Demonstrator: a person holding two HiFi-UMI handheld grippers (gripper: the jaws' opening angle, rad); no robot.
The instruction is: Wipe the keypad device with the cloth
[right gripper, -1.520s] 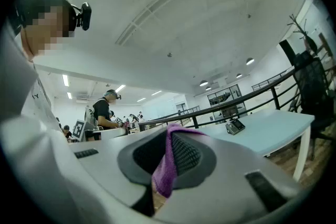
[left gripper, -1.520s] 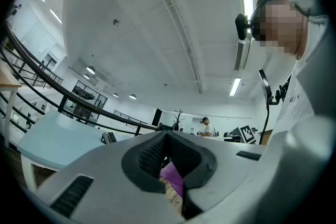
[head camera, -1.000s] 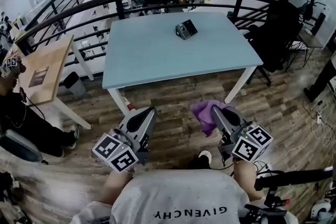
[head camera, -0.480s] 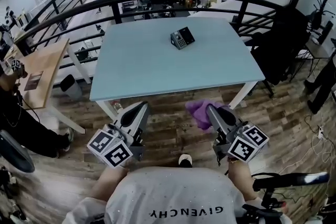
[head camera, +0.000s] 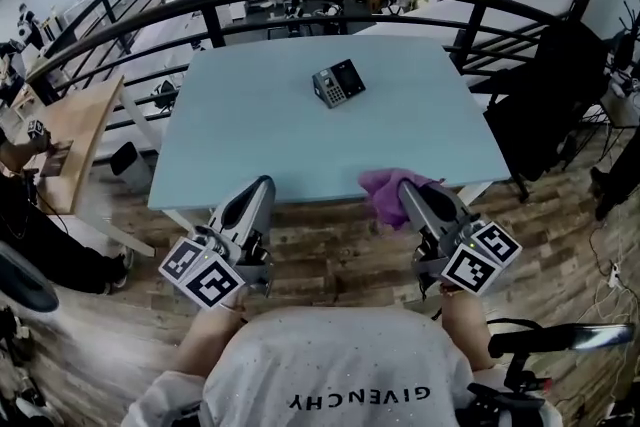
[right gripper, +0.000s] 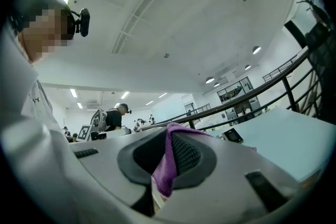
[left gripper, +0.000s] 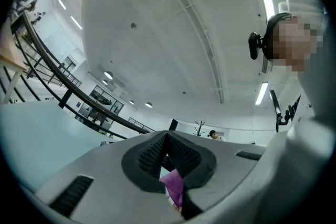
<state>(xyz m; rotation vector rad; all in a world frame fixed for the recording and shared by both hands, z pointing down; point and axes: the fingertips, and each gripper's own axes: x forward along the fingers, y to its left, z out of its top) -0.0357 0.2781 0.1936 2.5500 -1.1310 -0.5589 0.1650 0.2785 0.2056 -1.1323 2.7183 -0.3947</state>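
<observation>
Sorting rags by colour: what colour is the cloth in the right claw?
The soft cloth is purple; clearest in the right gripper view.

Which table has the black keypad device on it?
The light blue table straight ahead: the black keypad device lies near its far edge. The wooden table off to the left shows no keypad.

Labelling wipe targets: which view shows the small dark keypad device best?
Head view: the small dark keypad device lies whole on the pale blue table, keys facing up. Right gripper view shows it only as a tiny dark shape beyond the purple cloth. Left gripper view doesn't show it.
</observation>
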